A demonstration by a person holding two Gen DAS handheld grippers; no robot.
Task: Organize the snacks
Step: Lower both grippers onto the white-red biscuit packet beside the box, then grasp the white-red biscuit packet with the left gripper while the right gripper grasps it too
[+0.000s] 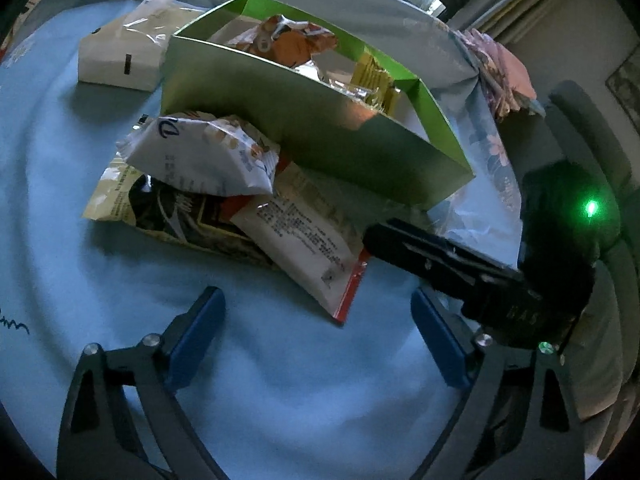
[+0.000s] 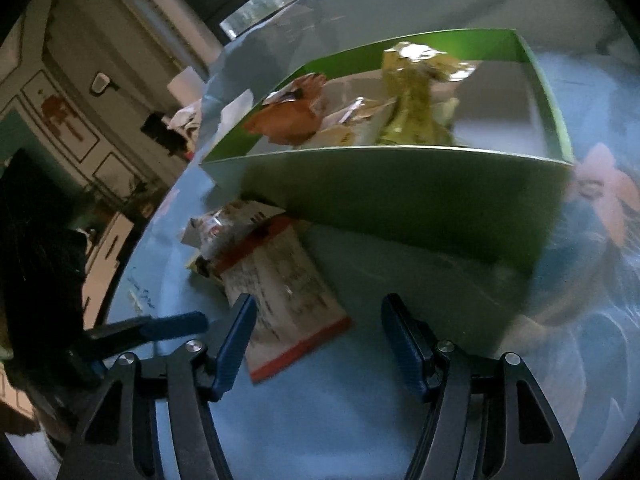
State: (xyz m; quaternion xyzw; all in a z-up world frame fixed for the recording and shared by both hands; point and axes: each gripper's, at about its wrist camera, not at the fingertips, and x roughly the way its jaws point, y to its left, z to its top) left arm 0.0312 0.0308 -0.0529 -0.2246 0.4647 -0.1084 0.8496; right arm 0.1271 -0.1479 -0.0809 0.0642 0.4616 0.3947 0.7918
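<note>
An open green box (image 1: 320,132) stands on the blue cloth, holding an orange packet (image 1: 288,40) and yellow packets (image 1: 376,76). In front of it lies a pile: a crumpled white bag (image 1: 208,156), a black-and-cream bag (image 1: 176,216) and a flat white packet with a red edge (image 1: 296,240). My left gripper (image 1: 316,296) is open just short of that packet's near corner. The right gripper (image 2: 319,302) is open too, low over the same white packet (image 2: 288,288), with its left finger (image 2: 236,340) in front of the packet's edge. The box (image 2: 400,192) rises right behind.
A white paper bag with a clear window (image 1: 116,60) sits at the back left of the box. The right gripper's black body (image 1: 480,280) reaches in from the right of the left wrist view. Floral cloth (image 1: 496,148) drapes over the table's right edge.
</note>
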